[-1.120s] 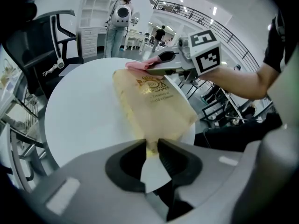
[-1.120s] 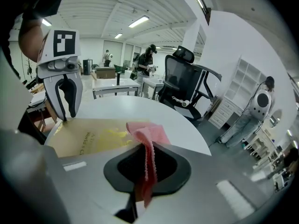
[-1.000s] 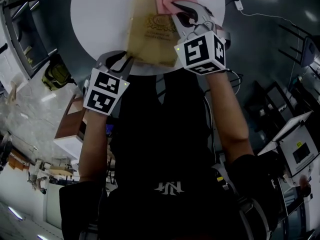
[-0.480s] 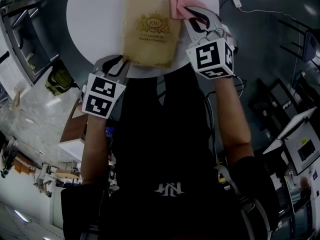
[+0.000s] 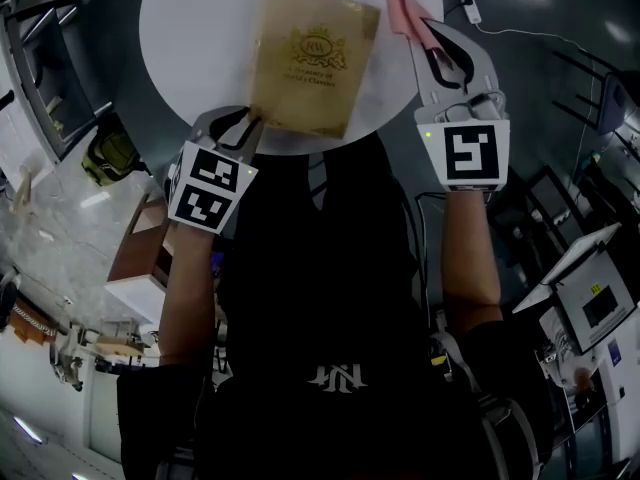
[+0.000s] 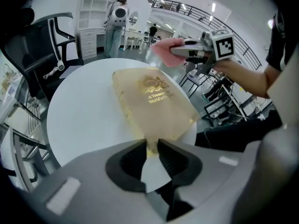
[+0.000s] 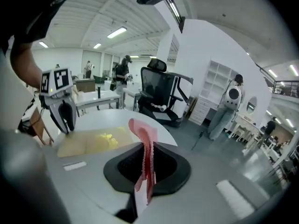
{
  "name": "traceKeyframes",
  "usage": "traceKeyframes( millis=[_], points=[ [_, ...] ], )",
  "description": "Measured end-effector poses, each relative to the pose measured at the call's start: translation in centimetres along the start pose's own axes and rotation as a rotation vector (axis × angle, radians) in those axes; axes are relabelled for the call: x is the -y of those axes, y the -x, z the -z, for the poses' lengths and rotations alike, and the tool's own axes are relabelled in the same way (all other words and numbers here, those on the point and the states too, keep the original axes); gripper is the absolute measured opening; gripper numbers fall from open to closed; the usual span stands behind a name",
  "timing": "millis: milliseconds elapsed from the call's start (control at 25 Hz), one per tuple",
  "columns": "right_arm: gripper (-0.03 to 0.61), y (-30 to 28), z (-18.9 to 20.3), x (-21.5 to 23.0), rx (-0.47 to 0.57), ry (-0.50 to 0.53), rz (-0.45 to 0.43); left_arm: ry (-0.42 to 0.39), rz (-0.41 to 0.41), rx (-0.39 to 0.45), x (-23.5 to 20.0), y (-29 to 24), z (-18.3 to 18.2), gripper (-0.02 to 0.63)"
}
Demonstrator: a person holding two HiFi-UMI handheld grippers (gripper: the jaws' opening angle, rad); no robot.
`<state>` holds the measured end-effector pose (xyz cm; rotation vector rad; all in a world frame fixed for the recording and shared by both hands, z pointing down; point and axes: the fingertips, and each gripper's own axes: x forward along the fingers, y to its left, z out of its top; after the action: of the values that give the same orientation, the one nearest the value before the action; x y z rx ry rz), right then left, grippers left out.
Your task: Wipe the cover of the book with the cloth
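A tan book (image 5: pixel 312 58) with a gold crest lies on the round white table (image 5: pixel 190 38). My left gripper (image 5: pixel 245 128) is shut on its near left corner. In the left gripper view the jaws pinch the book's (image 6: pixel 152 104) near edge, and they have just tightened slightly on it. My right gripper (image 5: pixel 415 28) is shut on a pink cloth (image 5: pixel 400 3) and hangs lifted to the right of the book, clear of the cover. The cloth (image 7: pixel 145 157) stands folded upright between that gripper's jaws. From the left gripper view the right gripper (image 6: pixel 187 50) and cloth (image 6: pixel 166 50) hover beyond the book's far corner.
A white power strip (image 5: pixel 473 0) lies on the floor beyond the table. A black office chair (image 7: pixel 161 94) stands past the table's far side. People stand by white shelves (image 6: pixel 114 27) in the background. A screen (image 5: pixel 600 298) sits at the right.
My right gripper has carried the pink cloth off the book's far right corner, to the right and upward. The book's crest now shows fully. The left gripper stays put.
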<state>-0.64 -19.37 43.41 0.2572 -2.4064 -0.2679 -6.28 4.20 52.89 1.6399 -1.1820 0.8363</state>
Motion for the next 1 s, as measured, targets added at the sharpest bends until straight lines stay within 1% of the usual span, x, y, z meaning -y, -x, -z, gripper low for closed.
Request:
traceKeyframes(
  millis=[120,240,400,520,640,800,1000],
  points=[
    [0.011,-1.2,-3.1,-2.9,0.029,0.031,-0.094,-0.001,0.002,0.004,0.0,0.0,0.0,0.080],
    [0.011,-3.3,-5.1,-6.5,0.041,0.053,-0.173,-0.004,0.003,0.006,0.0,0.0,0.0,0.080],
    [0.011,-6.1,-7.0,-11.0,0.097,0.107,-0.241,0.007,0.002,0.023,0.0,0.1,0.0,0.080],
    [0.011,-8.0,-6.8,-13.4,0.064,0.154,-0.283,0.012,0.001,0.028,0.0,0.1,0.0,0.080],
    [0.012,-9.1,-5.5,-14.3,0.017,0.182,-0.306,0.014,0.003,0.028,0.5,0.0,-0.3,0.080],
    [0.011,-10.4,-4.2,-15.3,-0.038,0.190,-0.325,0.016,0.004,0.030,0.3,0.0,0.0,0.080],
    [0.011,-10.5,-3.8,-15.2,-0.044,0.187,-0.326,0.018,0.005,0.033,0.3,-0.1,-0.1,0.080]
  ],
)
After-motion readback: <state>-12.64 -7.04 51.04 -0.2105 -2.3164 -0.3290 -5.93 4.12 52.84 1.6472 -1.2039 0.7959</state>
